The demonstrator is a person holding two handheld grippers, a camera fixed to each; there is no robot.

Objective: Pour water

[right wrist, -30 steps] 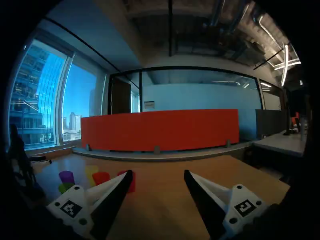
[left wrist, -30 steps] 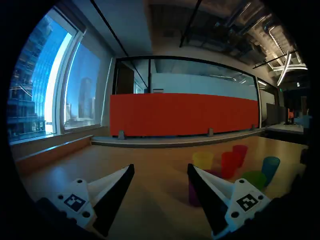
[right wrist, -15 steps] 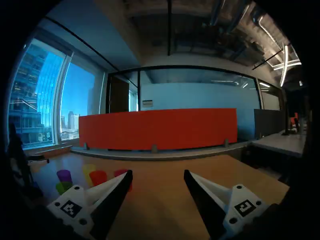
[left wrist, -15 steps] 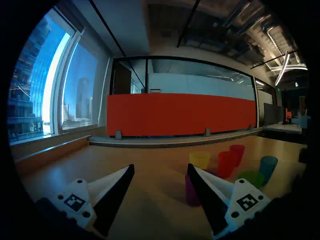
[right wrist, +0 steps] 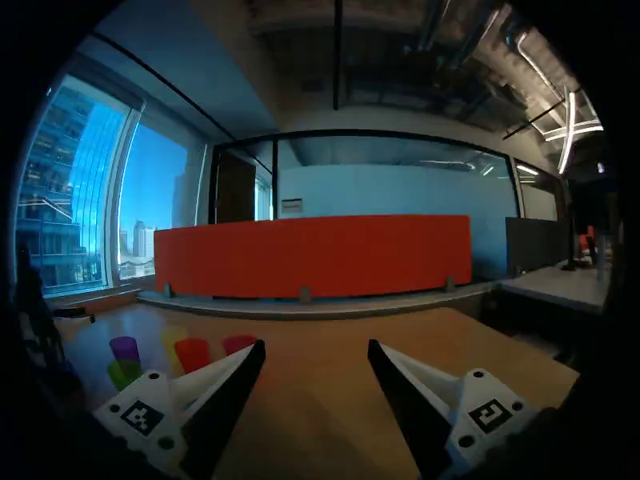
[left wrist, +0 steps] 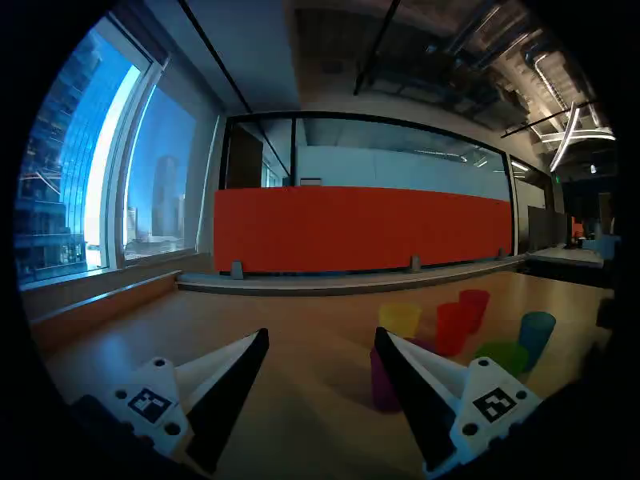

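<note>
Several coloured plastic cups stand on a wooden table (left wrist: pixel 320 336). In the left gripper view they are ahead and to the right: a purple cup (left wrist: pixel 382 384) just behind the right fingertip, a yellow cup (left wrist: pixel 399 318), an orange cup (left wrist: pixel 451 328), a red cup (left wrist: pixel 474 308), a green cup (left wrist: pixel 502 356) and a blue cup (left wrist: pixel 535 337). My left gripper (left wrist: pixel 320 342) is open with nothing between its fingers. In the right gripper view the cups sit far left: purple cup (right wrist: pixel 125 350), green cup (right wrist: pixel 122 373), orange cup (right wrist: pixel 192 354). My right gripper (right wrist: pixel 315 352) is open over bare table (right wrist: pixel 336 384).
An orange divider panel (left wrist: pixel 360 228) runs along the far table edge, with glass walls behind. Tall windows (left wrist: pixel 96 192) are on the left. Another desk (right wrist: pixel 560 288) stands to the right. A dark chair (right wrist: pixel 36 320) sits at the left edge of the right gripper view.
Both views shifted slightly; the cups drifted a little left in the left gripper view and lower-left in the right gripper view. Both grippers stay open.
</note>
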